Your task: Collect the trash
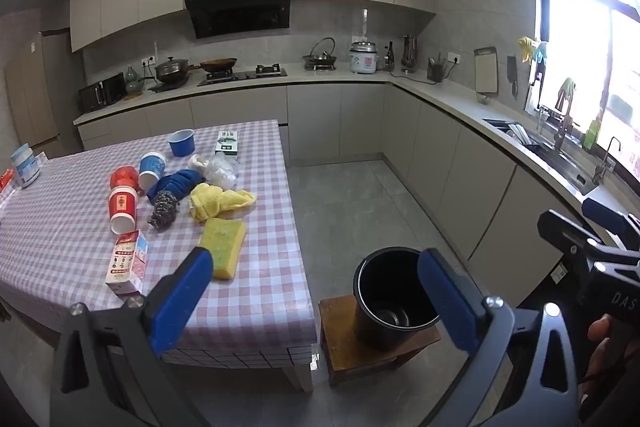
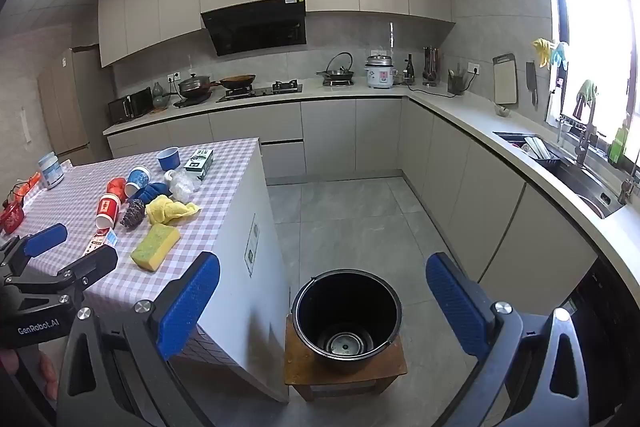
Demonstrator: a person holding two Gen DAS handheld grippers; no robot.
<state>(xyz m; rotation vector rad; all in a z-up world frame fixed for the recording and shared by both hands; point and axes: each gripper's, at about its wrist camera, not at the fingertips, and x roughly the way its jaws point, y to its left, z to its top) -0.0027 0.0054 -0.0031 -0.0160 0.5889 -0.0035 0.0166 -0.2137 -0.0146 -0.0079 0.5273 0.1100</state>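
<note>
A checked table [image 1: 248, 291] [image 2: 224, 211] holds trash and cleaning things: a red paper cup [image 1: 122, 209] [image 2: 107, 211], a blue paper cup [image 1: 151, 169] [image 2: 138, 180], a milk carton [image 1: 127, 263] [image 2: 100, 241], a crumpled plastic bag [image 1: 220, 169] [image 2: 182, 185] and a green box [image 1: 227, 143] [image 2: 199, 159]. A black bin [image 1: 394, 297] [image 2: 346, 319] stands on a low wooden stool [image 1: 348, 351] [image 2: 304, 367] beside the table. My left gripper [image 1: 314, 297] is open and empty above the table's near corner. My right gripper [image 2: 322, 307] is open and empty above the bin.
Also on the table are a yellow sponge [image 1: 222, 247] [image 2: 155, 245], a yellow cloth [image 1: 218, 201], a blue cloth [image 1: 176, 185], a steel scourer [image 1: 162, 209], a blue bowl [image 1: 181, 142] and a white jar [image 1: 25, 165]. Counters run along the back and right; tiled floor lies between.
</note>
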